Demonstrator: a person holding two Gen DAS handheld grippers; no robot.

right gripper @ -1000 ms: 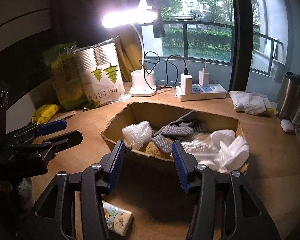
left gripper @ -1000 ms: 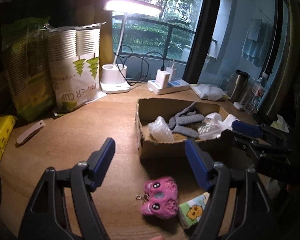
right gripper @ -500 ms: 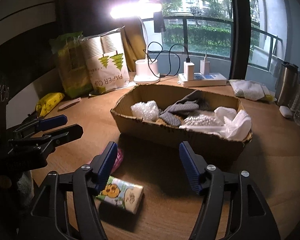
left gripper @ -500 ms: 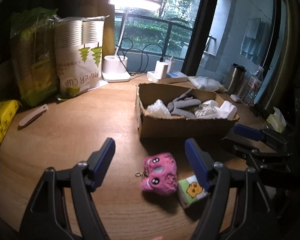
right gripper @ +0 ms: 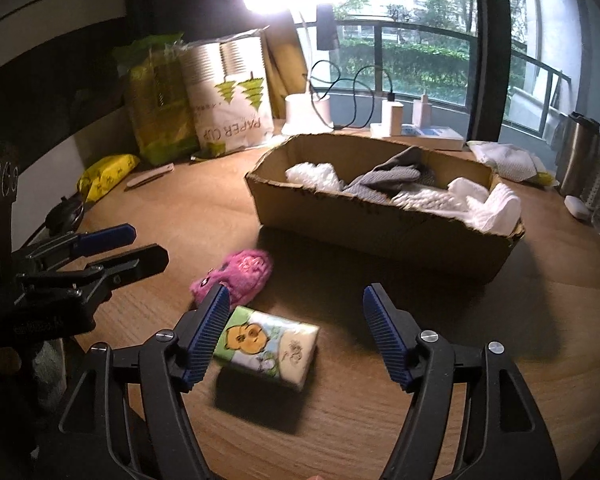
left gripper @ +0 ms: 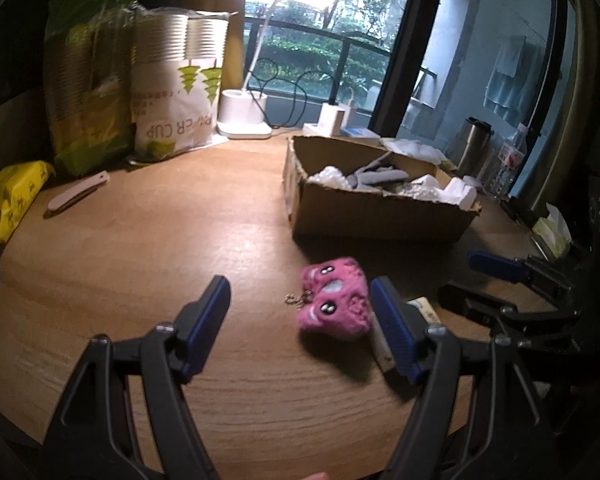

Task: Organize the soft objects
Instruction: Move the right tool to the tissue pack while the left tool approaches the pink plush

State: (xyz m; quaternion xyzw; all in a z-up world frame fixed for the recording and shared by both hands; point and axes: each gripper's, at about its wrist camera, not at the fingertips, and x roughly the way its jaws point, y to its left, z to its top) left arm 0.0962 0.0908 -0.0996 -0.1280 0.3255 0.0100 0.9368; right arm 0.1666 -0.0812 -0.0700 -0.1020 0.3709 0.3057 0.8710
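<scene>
Left wrist view: bare table (left gripper: 148, 240) spreads ahead and left of the left gripper (left gripper: 300, 304), whose jaws stand wide and empty. Ahead-right, the box (left gripper: 380, 212) edge blocks. A plush (left gripper: 334, 304) lies beside its right finger. The right gripper (right gripper: 292, 312) jaws are opening; the tissue pack (right gripper: 268, 344) lies between, nearer the left finger.

A round wooden table (right gripper: 500, 360) carries a cardboard box (right gripper: 380, 236) ahead of the right gripper (right gripper: 292, 332), a tissue pack (right gripper: 268, 346) between its fingers, and a pink plush (right gripper: 240, 272) just beyond.
</scene>
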